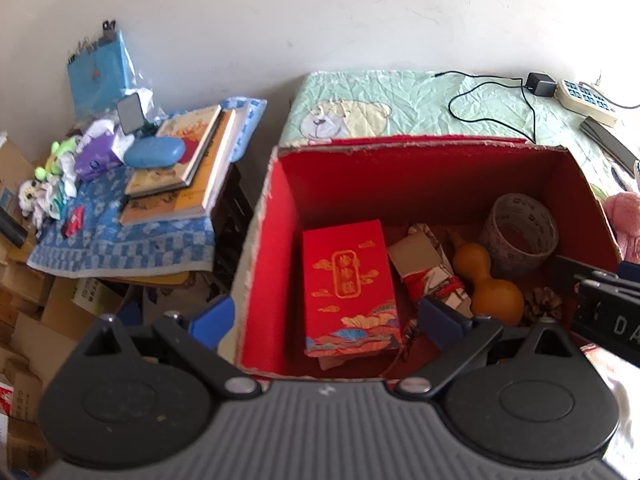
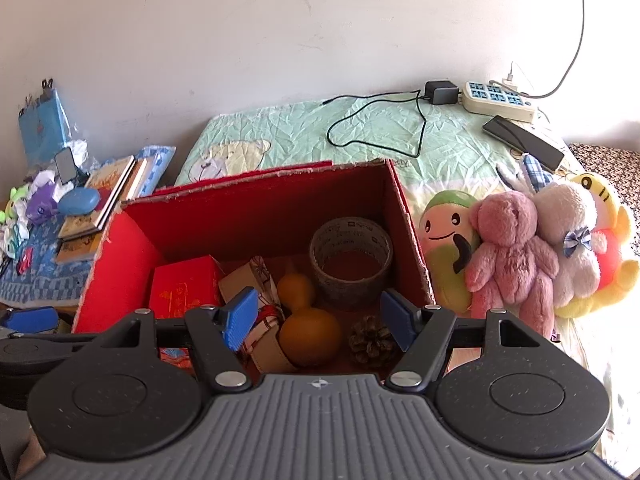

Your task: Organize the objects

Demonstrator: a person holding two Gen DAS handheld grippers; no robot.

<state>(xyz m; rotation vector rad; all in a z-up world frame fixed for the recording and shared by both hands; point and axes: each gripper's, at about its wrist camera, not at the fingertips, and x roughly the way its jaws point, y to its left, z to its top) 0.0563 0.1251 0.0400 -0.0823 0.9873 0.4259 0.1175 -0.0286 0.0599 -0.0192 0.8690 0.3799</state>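
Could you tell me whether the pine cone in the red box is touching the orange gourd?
Apart. The right wrist view shows a strip of box floor between the pine cone and the gourd in the red box.

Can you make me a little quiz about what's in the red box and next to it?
1. True or false: the orange gourd lies inside the red cardboard box.
2. What sits nearest the brown pine cone? A) blue glasses case B) the gourd C) black phone
3. Fill in: the pink plush bear lies ____ the box.

Key: 1 true; 2 B; 3 outside. Both the left gripper and right gripper are open and empty.
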